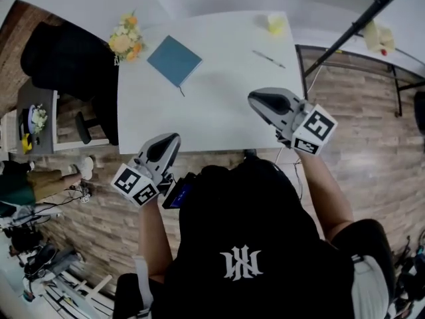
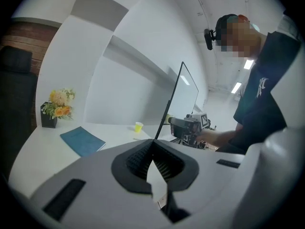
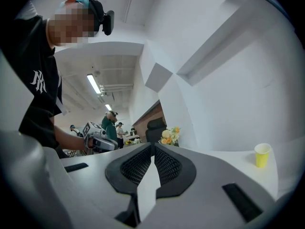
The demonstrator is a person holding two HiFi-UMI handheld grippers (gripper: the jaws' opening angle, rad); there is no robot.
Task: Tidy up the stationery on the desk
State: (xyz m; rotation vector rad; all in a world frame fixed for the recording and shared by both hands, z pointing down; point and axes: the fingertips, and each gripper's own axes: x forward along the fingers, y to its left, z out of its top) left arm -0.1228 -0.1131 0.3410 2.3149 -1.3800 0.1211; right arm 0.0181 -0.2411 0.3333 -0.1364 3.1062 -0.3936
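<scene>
Head view: the white desk (image 1: 219, 111) carries a blue notebook (image 1: 174, 60) lying flat at its far left, just beside a bunch of flowers (image 1: 125, 40) at the desk's left edge. A pen (image 1: 268, 59) lies by itself at the far right, and a yellow cup (image 1: 276, 24) stands beyond it near the back edge. The notebook and pen are well apart. A black chair (image 1: 66, 62) stands off the desk's left side, and a black pole (image 1: 358, 25) slants across the upper right. The left gripper (image 1: 174, 138) hangs over the near edge of the desk. The right gripper (image 1: 255, 98) is further in, over the near right part, and points toward the pen but is well short of it. We see neither gripper touching any stationery. Left gripper view: the jaws are clenched, the ribbed pads meet at the tips, and we see nothing between them. Beyond them we note the notebook (image 2: 82, 141) on the desk, the flowers (image 2: 58, 106) behind it at left, the cup (image 2: 138, 127) further right, and the pole (image 2: 169, 104) rising up the middle. The right gripper (image 2: 188, 128) is also visible, held up in the person's hand. Right gripper view: the jaws are closed tip to tip and empty, with only the bare desk showing through the narrow slit behind the pads. The cup (image 3: 261, 155) stands at right, the flowers (image 3: 170, 135) and chair (image 3: 156, 128) lie straight ahead, and the left gripper (image 3: 97, 140) is at left. A few people (image 3: 110, 123) stand far off behind it.
</scene>
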